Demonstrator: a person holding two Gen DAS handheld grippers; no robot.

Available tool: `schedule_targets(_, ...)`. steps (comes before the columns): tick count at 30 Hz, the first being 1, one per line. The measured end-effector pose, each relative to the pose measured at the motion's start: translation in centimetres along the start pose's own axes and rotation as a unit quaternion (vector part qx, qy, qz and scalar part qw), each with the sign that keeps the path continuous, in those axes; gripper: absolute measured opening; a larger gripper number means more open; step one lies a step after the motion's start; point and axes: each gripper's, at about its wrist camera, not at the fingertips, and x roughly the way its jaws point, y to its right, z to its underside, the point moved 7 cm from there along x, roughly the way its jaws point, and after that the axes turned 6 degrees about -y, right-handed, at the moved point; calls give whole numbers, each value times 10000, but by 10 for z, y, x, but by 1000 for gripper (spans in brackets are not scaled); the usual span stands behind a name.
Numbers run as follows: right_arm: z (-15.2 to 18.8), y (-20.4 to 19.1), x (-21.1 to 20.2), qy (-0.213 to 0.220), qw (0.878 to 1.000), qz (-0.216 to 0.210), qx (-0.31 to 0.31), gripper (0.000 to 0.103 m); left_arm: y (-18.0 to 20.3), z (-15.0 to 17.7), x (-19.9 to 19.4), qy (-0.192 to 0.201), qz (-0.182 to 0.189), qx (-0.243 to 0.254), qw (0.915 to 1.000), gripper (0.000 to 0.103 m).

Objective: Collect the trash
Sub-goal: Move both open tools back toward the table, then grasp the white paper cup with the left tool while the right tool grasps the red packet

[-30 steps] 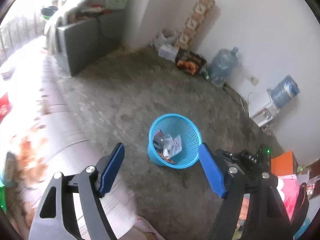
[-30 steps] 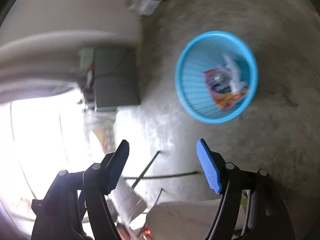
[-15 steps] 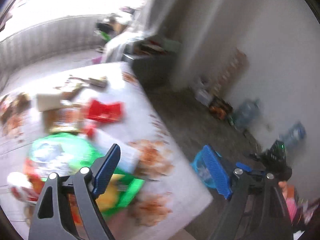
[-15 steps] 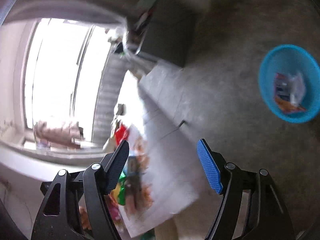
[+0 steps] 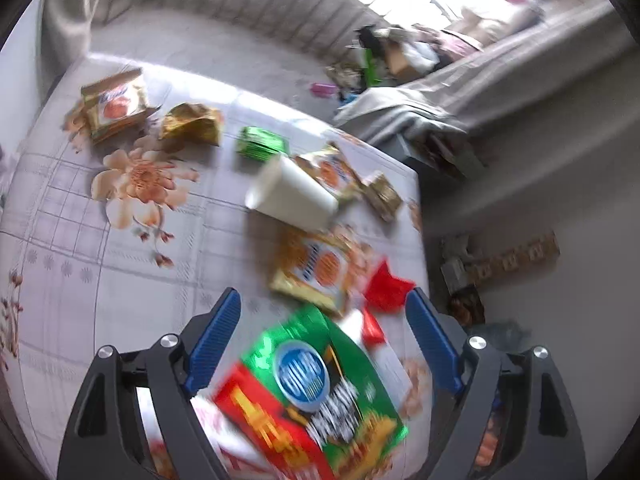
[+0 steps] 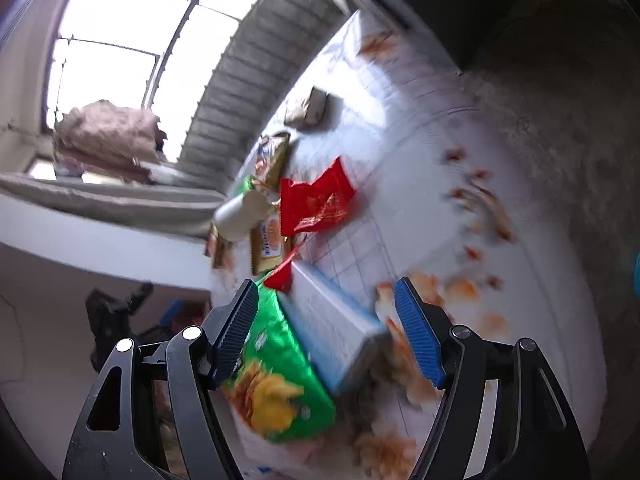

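Trash lies scattered on a floral-cloth table [image 5: 80, 288]. Under my left gripper [image 5: 324, 328], which is open and empty, is a green and red chip bag [image 5: 316, 392]. Past it lie a golden biscuit wrapper [image 5: 316, 272], a red wrapper [image 5: 386, 286], a tipped white paper cup [image 5: 288, 194], a green wrapper [image 5: 262, 144] and two more golden wrappers [image 5: 192, 126]. My right gripper [image 6: 326, 332] is open and empty above a white and blue box [image 6: 336, 332], beside the chip bag [image 6: 280, 380]. The red wrapper [image 6: 316, 204] and the cup [image 6: 240, 216] lie farther off.
The table's edge [image 5: 418, 216] drops to a concrete floor [image 6: 560, 100]. A sliver of the blue basket [image 6: 637, 276] shows at the far right. A cluttered ledge [image 5: 400, 52] runs under the window [image 6: 120, 20]. Boxes [image 5: 500, 260] stand against the wall.
Both views have swung from the floor and the blue basket to the table with the wrappers. Both grippers rolled as they moved. Their jaws stay open and empty.
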Motion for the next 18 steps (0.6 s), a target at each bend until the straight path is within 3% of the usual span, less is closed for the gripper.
schedule_targets(9, -40, 0, 55, -106, 9988, 470, 54, 66, -14, -70, 36, 314, 240, -295, 9988, 77)
schedule_targets(18, -63, 2, 73, -64, 9995, 294, 88, 57, -34, -94, 85, 74, 435, -724, 9964, 54)
